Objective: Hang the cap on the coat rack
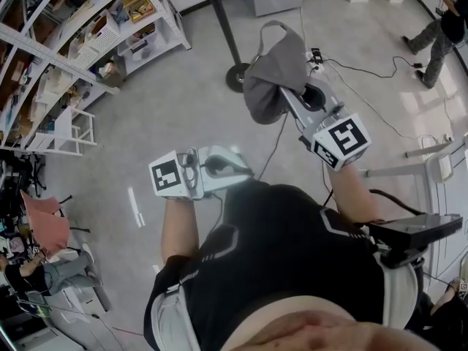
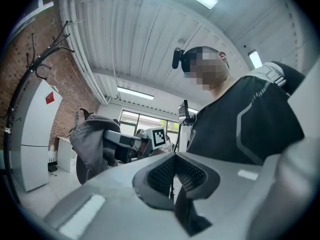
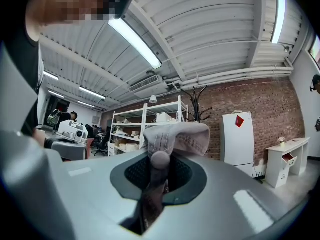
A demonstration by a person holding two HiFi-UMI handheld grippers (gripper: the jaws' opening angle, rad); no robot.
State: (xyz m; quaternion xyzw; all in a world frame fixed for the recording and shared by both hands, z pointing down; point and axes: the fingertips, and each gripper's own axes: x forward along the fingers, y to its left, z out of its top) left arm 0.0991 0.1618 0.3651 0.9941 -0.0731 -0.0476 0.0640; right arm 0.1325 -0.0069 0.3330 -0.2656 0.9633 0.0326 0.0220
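Note:
A grey cap (image 1: 272,73) hangs off the tip of my right gripper (image 1: 284,95), which is shut on its fabric and held out in front of me. In the right gripper view the cap (image 3: 176,136) folds over the jaws and its top button sits between them. The black coat rack (image 1: 221,22) stands on a round base on the floor just left of the cap; its hooks (image 3: 196,100) show beyond the cap. My left gripper (image 1: 235,168) is held close to my body, shut and empty. From it I see the cap (image 2: 91,140) and the rack (image 2: 31,70).
White shelving (image 1: 110,28) full of boxes runs along the left. Cables (image 1: 365,72) lie on the floor to the right, and a person (image 1: 439,31) stands at the far right. A white cabinet (image 3: 239,139) and a desk (image 3: 287,156) stand against the brick wall.

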